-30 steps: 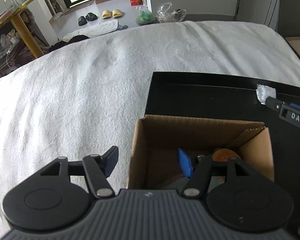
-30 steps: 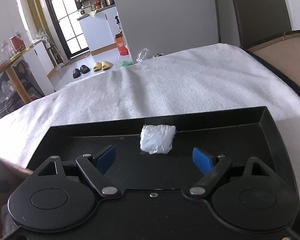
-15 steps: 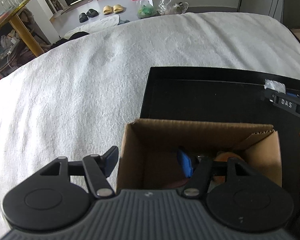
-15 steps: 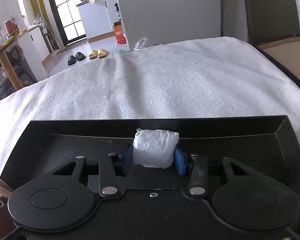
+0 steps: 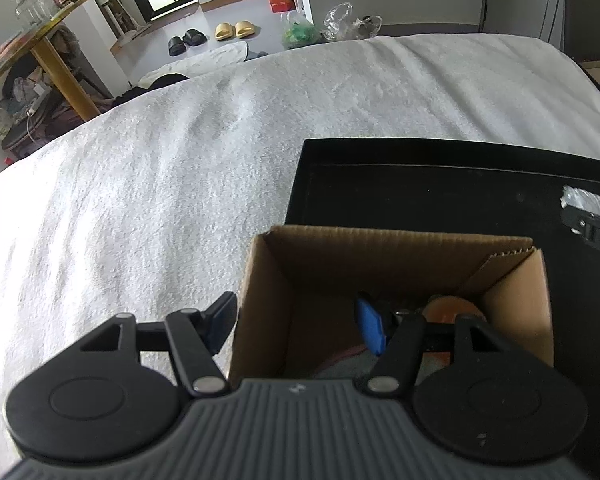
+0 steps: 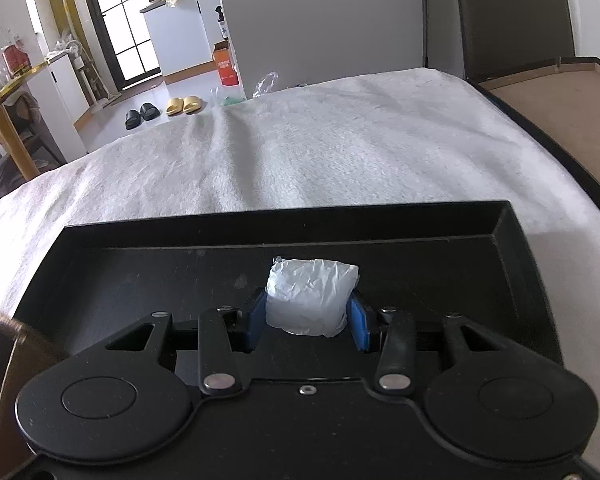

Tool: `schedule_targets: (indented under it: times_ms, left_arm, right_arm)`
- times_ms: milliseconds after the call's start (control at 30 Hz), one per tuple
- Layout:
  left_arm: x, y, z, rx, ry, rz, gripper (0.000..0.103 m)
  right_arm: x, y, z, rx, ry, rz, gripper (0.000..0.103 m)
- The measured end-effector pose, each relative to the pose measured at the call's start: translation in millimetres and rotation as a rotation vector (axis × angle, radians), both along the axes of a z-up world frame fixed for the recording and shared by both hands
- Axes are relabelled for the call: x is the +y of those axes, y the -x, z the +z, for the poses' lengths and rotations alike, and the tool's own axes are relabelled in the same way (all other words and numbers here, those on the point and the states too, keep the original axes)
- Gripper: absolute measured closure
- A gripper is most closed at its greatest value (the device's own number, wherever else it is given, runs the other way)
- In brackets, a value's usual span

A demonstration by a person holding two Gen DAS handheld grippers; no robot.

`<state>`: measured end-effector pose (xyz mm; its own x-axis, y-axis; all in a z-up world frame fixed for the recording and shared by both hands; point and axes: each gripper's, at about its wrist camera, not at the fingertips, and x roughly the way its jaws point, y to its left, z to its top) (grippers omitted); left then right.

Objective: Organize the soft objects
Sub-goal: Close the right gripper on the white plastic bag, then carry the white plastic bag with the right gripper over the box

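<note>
One black tray (image 6: pixel 512 240), one cardboard box (image 5: pixel 380 252) and one white crinkled packet (image 6: pixel 310 300) are counted on the white blanket (image 6: pixel 340 140). In the right wrist view the packet is seen clenched between the pads of the right claw (image 6: pixel 308 320), inside the tray. Only the left wrist view shows the box interior, where an orange object (image 5: pixel 454 306) lies; the box's left wall is straddled by the left claw (image 5: pixel 296 320), pads apart.
</note>
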<state>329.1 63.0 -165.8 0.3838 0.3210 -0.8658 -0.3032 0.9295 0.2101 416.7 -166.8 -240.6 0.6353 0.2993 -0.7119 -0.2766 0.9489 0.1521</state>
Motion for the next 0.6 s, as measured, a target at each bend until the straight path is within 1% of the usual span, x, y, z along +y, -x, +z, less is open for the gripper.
schedule_targets:
  times_ms: [167, 500, 600]
  left_arm:
    - [0, 8, 4, -0.002, 0.005, 0.006, 0.04]
    - [3, 29, 17, -0.024, 0.031, 0.004, 0.04]
    - [7, 37, 22, -0.034, 0.048, 0.006, 0.04]
  right_arm:
    - [-8, 15, 10, 0.001, -0.004, 0.002, 0.061]
    - [-5, 46, 41, -0.014, 0.001, 0.019, 0.061]
    - [-3, 58, 52, 0.006, -0.033, 0.021, 0.061]
